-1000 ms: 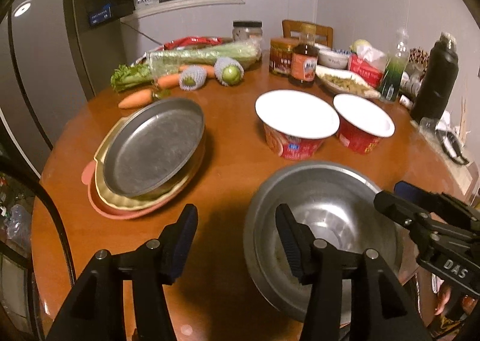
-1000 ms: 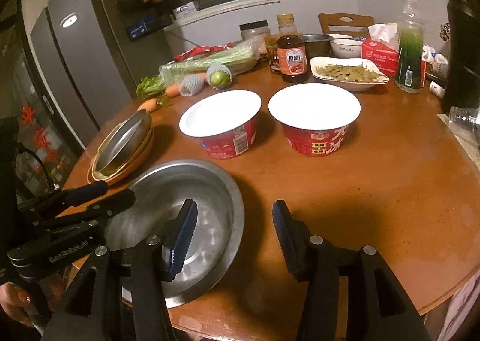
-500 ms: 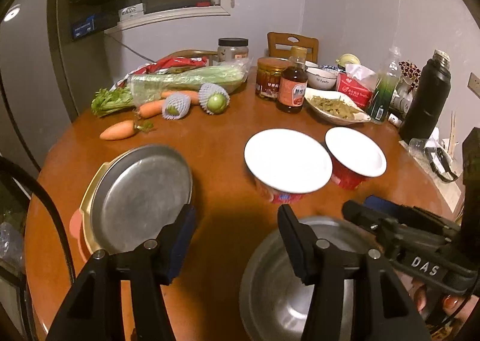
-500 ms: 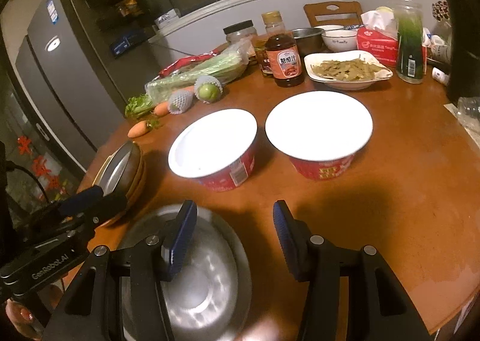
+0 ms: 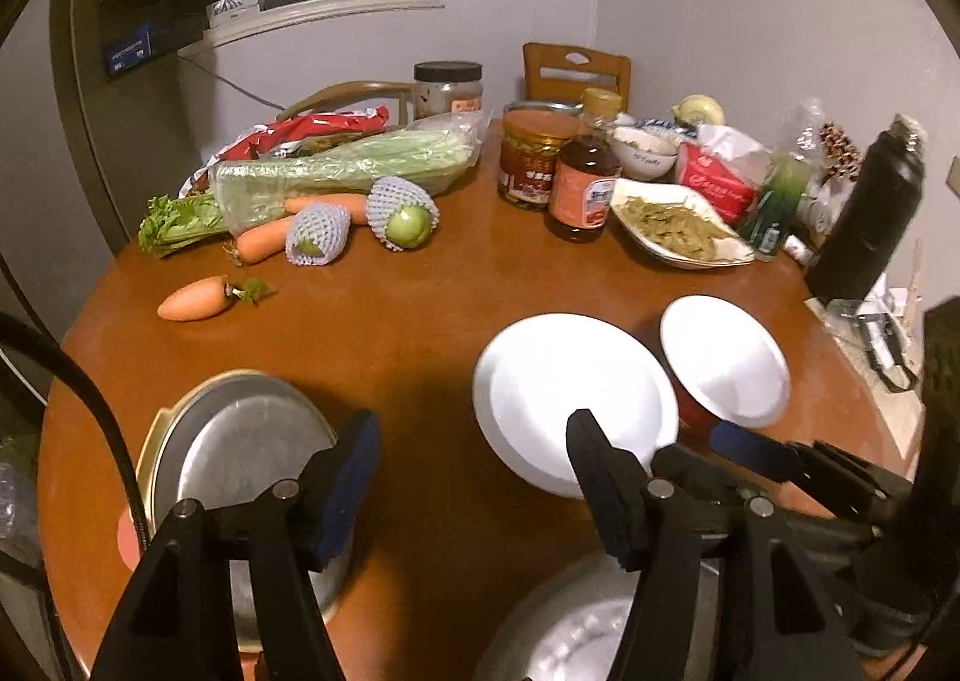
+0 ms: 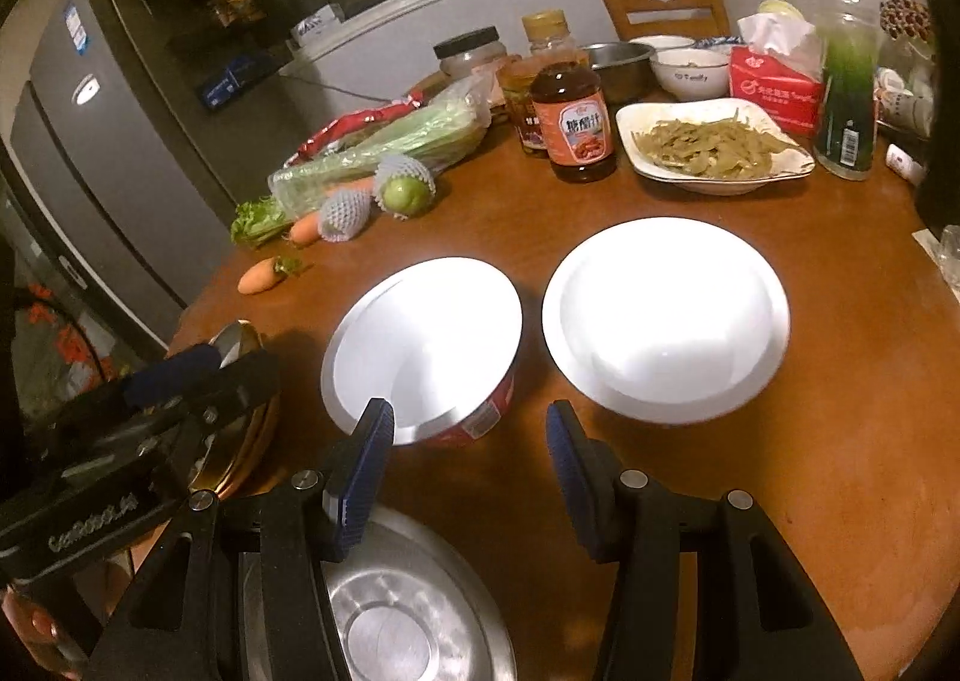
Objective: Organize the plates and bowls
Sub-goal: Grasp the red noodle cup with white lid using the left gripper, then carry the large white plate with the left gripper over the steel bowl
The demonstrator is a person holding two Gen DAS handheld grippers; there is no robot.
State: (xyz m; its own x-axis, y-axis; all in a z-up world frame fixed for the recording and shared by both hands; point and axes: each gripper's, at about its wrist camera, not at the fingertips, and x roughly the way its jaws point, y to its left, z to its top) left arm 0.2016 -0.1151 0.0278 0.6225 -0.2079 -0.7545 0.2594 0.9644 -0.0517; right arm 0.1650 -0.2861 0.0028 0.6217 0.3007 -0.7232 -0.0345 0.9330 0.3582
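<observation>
Two red paper bowls with white insides stand side by side mid-table: the left bowl (image 5: 564, 387) (image 6: 420, 339) and the right bowl (image 5: 726, 363) (image 6: 660, 309). A steel bowl (image 5: 570, 633) (image 6: 408, 621) sits at the near edge, below both grippers. A steel plate tops a stack of plates (image 5: 240, 441) (image 6: 240, 339) on the left. My left gripper (image 5: 474, 483) hovers over bare table between the stack and the left red bowl; its jaws are opening with nothing between them. My right gripper (image 6: 471, 465) is open and empty, just short of both red bowls.
At the back of the round wooden table (image 5: 420, 321) lie carrots (image 5: 192, 303), celery and netted fruit (image 5: 408, 219), with jars, a sauce bottle (image 6: 573, 123), a dish of food (image 6: 714, 147), a tissue pack and a black flask (image 5: 864, 219). A fridge stands on the left.
Both grippers have moved forward over the table, so the steel bowl has slid to the bottom of each view and the red bowls are closer. The left jaws stand wider.
</observation>
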